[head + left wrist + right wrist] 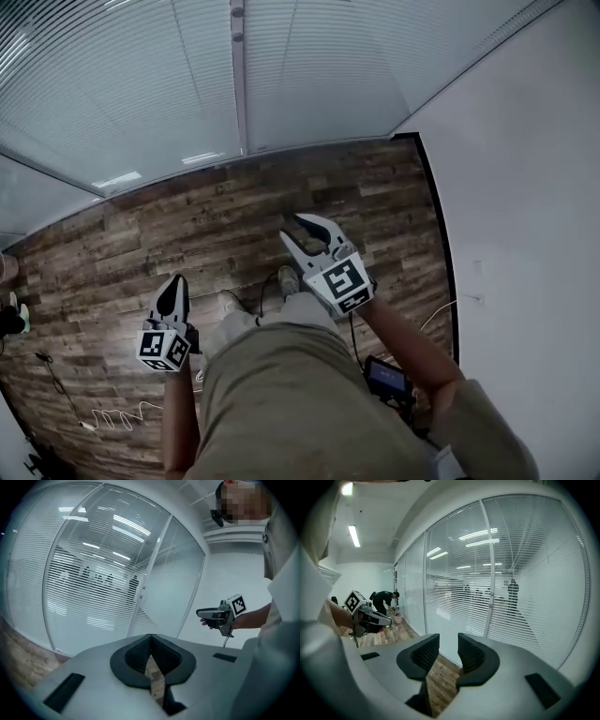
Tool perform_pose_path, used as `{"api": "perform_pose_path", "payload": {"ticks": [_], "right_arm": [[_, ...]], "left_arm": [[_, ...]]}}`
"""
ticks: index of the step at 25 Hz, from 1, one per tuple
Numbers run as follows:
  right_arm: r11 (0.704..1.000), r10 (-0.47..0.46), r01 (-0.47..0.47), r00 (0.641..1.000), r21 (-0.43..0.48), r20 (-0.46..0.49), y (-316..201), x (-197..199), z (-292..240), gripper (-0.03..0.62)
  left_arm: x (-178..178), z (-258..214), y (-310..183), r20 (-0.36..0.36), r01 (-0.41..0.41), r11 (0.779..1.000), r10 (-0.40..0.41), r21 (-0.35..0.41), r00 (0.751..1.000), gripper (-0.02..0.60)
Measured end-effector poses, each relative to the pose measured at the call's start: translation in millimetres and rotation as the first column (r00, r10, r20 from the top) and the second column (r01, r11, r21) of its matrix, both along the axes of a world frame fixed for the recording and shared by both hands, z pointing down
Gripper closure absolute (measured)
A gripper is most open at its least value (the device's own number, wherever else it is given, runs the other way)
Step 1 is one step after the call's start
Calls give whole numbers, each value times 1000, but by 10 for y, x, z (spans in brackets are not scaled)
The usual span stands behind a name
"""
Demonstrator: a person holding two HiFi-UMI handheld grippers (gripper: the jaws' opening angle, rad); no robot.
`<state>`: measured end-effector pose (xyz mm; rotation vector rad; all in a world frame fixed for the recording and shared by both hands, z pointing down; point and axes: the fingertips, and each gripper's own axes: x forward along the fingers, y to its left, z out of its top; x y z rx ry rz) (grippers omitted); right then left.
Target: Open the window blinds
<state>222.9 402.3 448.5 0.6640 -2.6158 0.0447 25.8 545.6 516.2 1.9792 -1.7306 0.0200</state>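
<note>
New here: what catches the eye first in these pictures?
White slatted blinds along a glass wall fill the top of the head view, above a dark wood-plank floor. Below, a person holds two empty grippers: the left gripper shut, the right gripper open.

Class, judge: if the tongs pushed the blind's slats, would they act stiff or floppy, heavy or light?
The slats look thin and long, so probably light, bendy and easily kinked. Hanging in close rows, a pushed one would likely sway its neighbours. Lamp reflections suggest glass in front, so a push may not reach them.
</note>
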Motion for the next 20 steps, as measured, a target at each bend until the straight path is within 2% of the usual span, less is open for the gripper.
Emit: {"api": "perform_pose_path", "payload": {"ticks": [9,15,20], "right_arm": [[998,-16,16,1000,62,-11,-25,-171,-121,465],[994,-20,24,999,106,-34,11,-61,-88,465],[994,-13,17,999,104,-39,18,-1,-63,465]], "left_arm": [[-211,-50,-34,5,23,1000,-23,-7,1000,569],[-135,-26,-78,5,24,1000,-24,-11,1000,569],[-12,25,-96,-4,9,999,-9,-34,1000,569]]}}
